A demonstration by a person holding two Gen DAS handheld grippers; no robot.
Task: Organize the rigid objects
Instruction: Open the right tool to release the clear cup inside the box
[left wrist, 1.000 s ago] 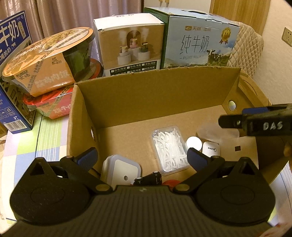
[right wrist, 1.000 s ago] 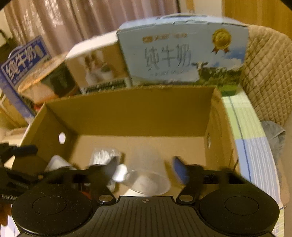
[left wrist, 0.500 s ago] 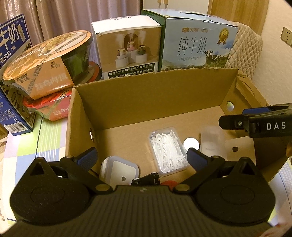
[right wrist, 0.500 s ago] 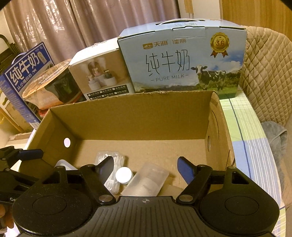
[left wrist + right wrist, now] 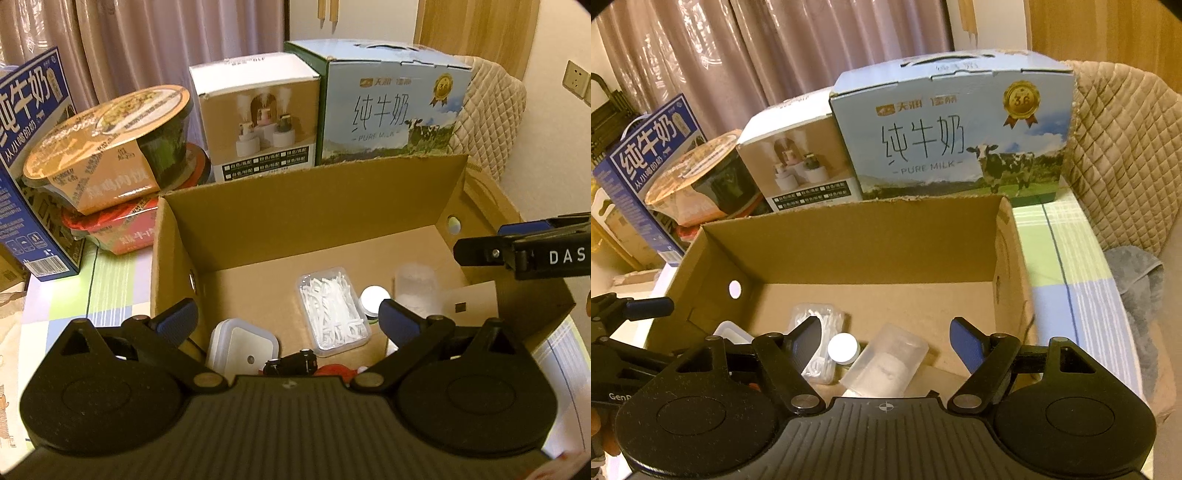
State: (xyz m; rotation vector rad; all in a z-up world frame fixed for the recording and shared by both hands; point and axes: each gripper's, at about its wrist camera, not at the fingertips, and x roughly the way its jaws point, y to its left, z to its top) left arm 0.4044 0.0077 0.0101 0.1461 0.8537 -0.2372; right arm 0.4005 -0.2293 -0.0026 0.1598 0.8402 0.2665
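While both tongs gape empty, clear cup lies sideways in cardboard box, mouth nearest right camera

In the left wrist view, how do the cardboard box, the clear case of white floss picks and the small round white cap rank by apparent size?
Largest to smallest:
1. Brown cardboard box
2. Clear plastic case of white floss picks
3. Small round white cap
The case and cap lie side by side, so nearness does not confuse them.

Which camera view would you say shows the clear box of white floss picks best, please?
The left wrist view: the clear box of floss picks lies fully visible between the open fingers. In the right wrist view, the right gripper's finger hides part of it.
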